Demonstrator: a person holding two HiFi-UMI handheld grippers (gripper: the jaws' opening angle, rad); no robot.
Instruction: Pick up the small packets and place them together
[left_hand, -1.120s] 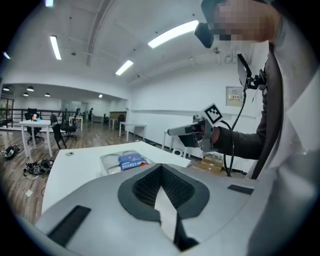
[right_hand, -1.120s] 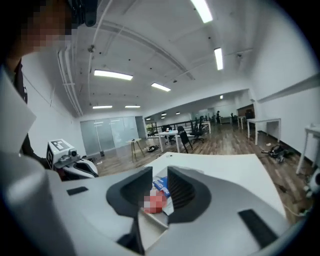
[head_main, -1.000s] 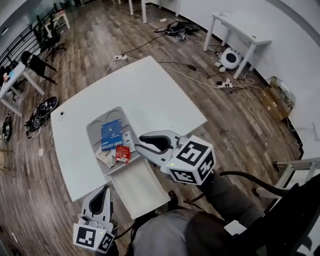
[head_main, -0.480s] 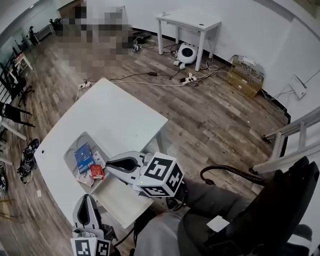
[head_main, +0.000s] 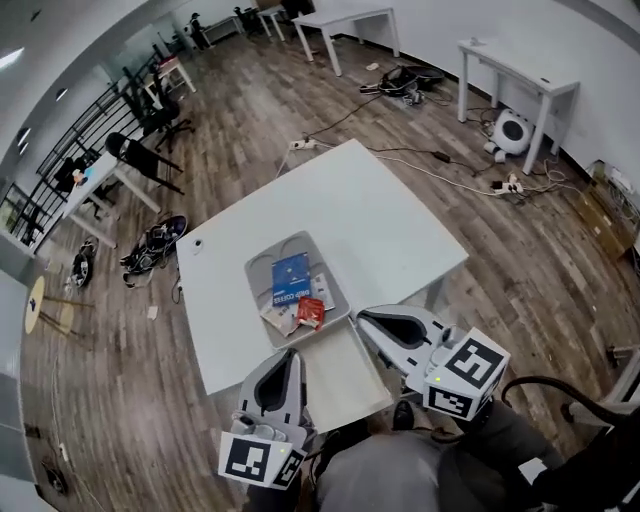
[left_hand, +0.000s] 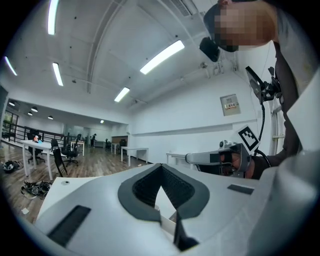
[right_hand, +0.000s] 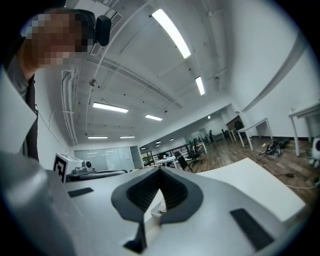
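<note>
Several small packets lie in a grey tray (head_main: 262, 268) on the white table (head_main: 380, 220): a blue packet (head_main: 290, 278), a red packet (head_main: 310, 312), a beige one (head_main: 274, 319) and a white one (head_main: 322, 285). My left gripper (head_main: 287, 356) hangs at the table's near edge, short of the tray, with its jaws together and nothing in them. My right gripper (head_main: 366, 316) is to the right of the tray's near corner, also shut and empty. The left gripper view (left_hand: 161, 166) and the right gripper view (right_hand: 160, 171) both look over the table into the room.
A flat white board (head_main: 345, 375) sticks out over the table's near edge between the grippers. Black chairs (head_main: 140, 155) and white desks (head_main: 520, 75) stand around on the wooden floor. Cables (head_main: 420, 165) and shoes (head_main: 155, 240) lie near the table.
The head view has swung round. My right gripper has drawn back from beside the red packet toward the near edge. My left gripper has come up closer to the table.
</note>
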